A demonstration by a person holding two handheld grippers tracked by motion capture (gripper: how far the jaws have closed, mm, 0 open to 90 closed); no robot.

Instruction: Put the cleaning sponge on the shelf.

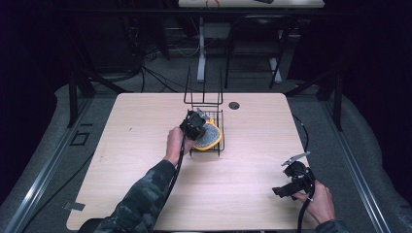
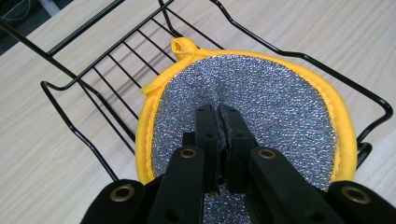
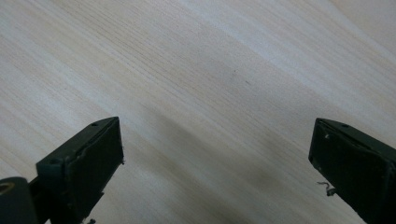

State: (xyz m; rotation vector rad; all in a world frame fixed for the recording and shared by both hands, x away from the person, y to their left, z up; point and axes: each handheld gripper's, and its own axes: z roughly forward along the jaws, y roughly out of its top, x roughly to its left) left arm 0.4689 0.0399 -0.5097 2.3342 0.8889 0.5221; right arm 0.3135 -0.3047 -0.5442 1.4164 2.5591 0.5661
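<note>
So on the left side of the light wood table (image 1: 145, 194), the person's left hand (image 1: 173, 141) had the left gripper (image 1: 194, 124) pushed up against a black wire rack (image 1: 206, 127) sitting near the table's middle, toward the far edge. Inside the rack lay a round scrubbing pad (image 1: 209, 136), silvery mesh face up with a yellow cloth border. It was slightly oval, and in the left gripper view the pad (image 2: 275, 107) had its little yellow hanging loop (image 2: 183, 46) pointing away from the camera, toward the rack's far wires, so the long axis ran roughly from the gripper out to that loop. The pad looked like it leaned a bit on the rack (image 2: 93, 79) floor rather than lying dead flat, but I couldn't say for sure. The left gripper (image 2: 219, 135) had its jaws clenched together with the tips right over the mesh, somewhere near the pad's middle. Whether they'd actually pinched any of the mesh or were just pressed closed on top of it, I honestly couldn't tell, since the tips blocked that spot. The near edge of the pad was hidden under the gripper body too. Moving right, the rack's tall upright wires stood at its far end, and a small dark round hole (image 1: 234, 105) sat in the tabletop just beyond. Way over at the near right corner, the right hand (image 1: 320, 201) held the right gripper (image 1: 287, 190) well apart from the rack, its jaws spread wide over bare wood (image 3: 210, 93), grasping nothing.
</note>
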